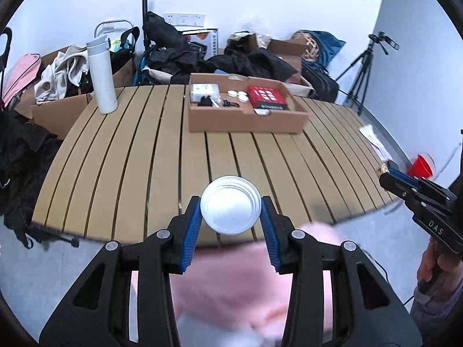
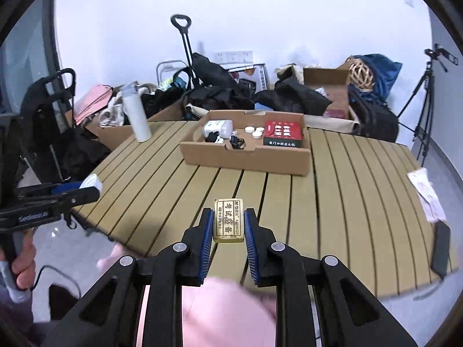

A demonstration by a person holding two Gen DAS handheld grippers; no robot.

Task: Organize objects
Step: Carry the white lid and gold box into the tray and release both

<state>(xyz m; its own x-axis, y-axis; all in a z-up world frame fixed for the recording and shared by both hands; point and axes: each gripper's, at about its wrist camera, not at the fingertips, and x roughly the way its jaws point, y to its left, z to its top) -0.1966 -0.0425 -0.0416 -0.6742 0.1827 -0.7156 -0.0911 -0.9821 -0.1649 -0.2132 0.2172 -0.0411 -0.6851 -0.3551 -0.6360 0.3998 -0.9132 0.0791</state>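
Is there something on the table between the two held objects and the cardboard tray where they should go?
Nothing visible. Bare slats of the wooden slatted table lie between the small gold rectangular box, the round white plastic lid and the shallow brown cardboard tray. The tall white bottle stands off to the left.

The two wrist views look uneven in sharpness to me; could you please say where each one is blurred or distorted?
Left wrist view: the white lid in the left tongs is sharp, the pink fabric below smeared, the table slats bowed by the fisheye. Right wrist view: the gold box in the right tongs is crisp, the table's near right edge and the papers streaked.
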